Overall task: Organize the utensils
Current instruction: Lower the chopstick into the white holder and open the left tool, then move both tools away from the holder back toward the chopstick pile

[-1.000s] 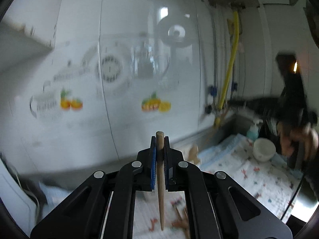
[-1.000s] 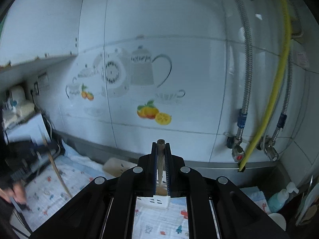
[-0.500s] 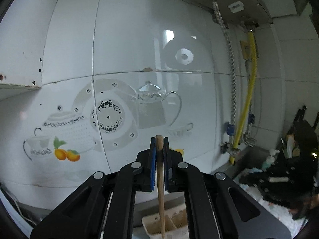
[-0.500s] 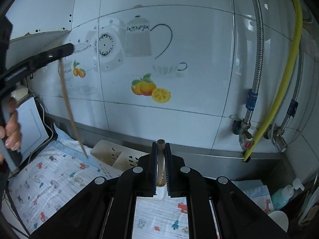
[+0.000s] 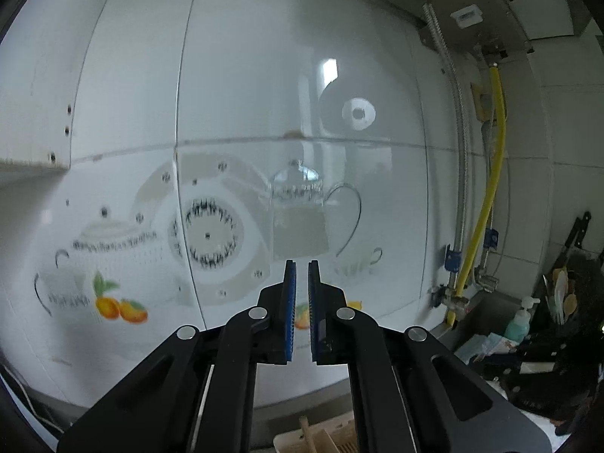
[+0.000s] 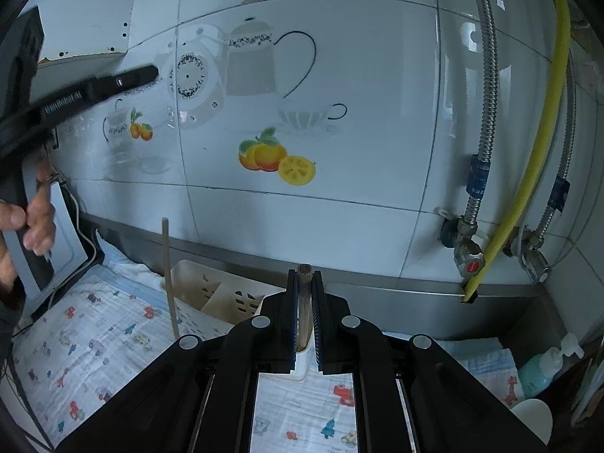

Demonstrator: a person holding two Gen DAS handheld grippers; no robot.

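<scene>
With one chopstick [image 6: 168,275] already standing in the cream holder [image 6: 211,296], the right gripper [image 6: 304,313], jaws clamped on the second chopstick [image 6: 304,304], must lower it in; the left gripper [image 5: 301,311] jaws stand narrow and empty.

One wooden chopstick [image 6: 169,279] upright in cream slotted holder [image 6: 211,294], second chopstick [image 6: 304,302] gripped upright above it

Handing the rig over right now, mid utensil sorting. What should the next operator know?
Left gripper: almost shut, empty, raised facing the wall tiles above the basket.
Right gripper: shut on the held chopstick, pointing down over the basket's near end.
Done: the standing chopstick is upright at the basket's left end, apparently inside.
Left: lower the held chopstick into the basket and release.
</scene>
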